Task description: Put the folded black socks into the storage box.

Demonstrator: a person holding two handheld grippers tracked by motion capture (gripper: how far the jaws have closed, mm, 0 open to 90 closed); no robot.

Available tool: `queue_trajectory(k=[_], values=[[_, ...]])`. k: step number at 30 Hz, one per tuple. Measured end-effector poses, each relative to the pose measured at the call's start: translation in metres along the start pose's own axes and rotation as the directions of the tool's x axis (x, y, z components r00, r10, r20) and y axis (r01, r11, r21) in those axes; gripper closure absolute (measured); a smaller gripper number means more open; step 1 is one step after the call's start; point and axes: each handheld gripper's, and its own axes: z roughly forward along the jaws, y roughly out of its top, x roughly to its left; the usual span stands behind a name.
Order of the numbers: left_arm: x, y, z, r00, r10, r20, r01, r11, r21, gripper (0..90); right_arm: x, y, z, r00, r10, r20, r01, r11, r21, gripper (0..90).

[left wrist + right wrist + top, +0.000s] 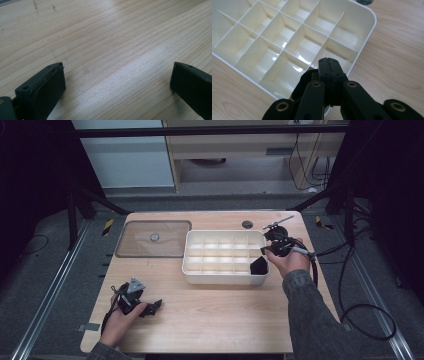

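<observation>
The work in hand appears to be the filling of the white divided tray [225, 279] [367, 22], and it is judged to be at an early stage. One black piece [258, 266] [303, 83] is seen in the corner compartment nearest the person's right hand. All the other compartments are seen empty.

The right hand-held gripper [263, 252] [329, 65] is held over that corner of the tray, angled down towards the black piece. Its jaws are pressed fully together. Whether an edge of the piece is pinched between them cannot be told, since the piece is partly hidden behind the jaws. If it is not, the piece can be counted as placed.

The left hand-held gripper [155, 306] [117, 82] is rested on the wooden surface [215, 315] near the person, well apart from the tray. Its jaws are spread wide and nothing is held between them.

A clear lid [135, 242] is laid flat just beside the tray on its left. Fitting it is judged to be a step not yet done. No further loose pieces are seen on the surface.
</observation>
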Motion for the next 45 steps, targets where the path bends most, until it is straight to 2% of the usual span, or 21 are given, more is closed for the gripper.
queue_trajectory(k=[11,18,26,36,45], values=[[0.0,0.0,0.0,1.0,0.0,-0.001,0.0,1.0,0.001,0.0,-0.001,-0.001,-0.016,1.0,0.003,-0.008,-0.004,0.998,-0.062,90.0],[0.0,0.0,0.0,1.0,0.002,-0.002,-0.002,1.0,0.006,0.0,-0.006,-0.003,-0.034,0.9995,0.027,-0.015,-0.029,0.991,-0.128,90.0],[0.0,0.0,0.0,1.0,0.0,-0.002,0.0,1.0,0.004,0.0,-0.007,-0.005,-0.048,0.9995,0.023,-0.021,-0.027,0.984,-0.174,90.0],[0.0,0.0,0.0,1.0,0.002,0.0,-0.002,1.0,0.004,0.0,-0.005,-0.01,-0.062,0.9997,0.017,-0.017,-0.02,0.979,-0.202,90.0],[0.0,0.0,0.0,1.0,0.003,0.0,-0.003,1.0,0.004,0.0,-0.007,-0.018,-0.069,0.9993,0.036,-0.007,-0.037,0.971,-0.237,88.8]])
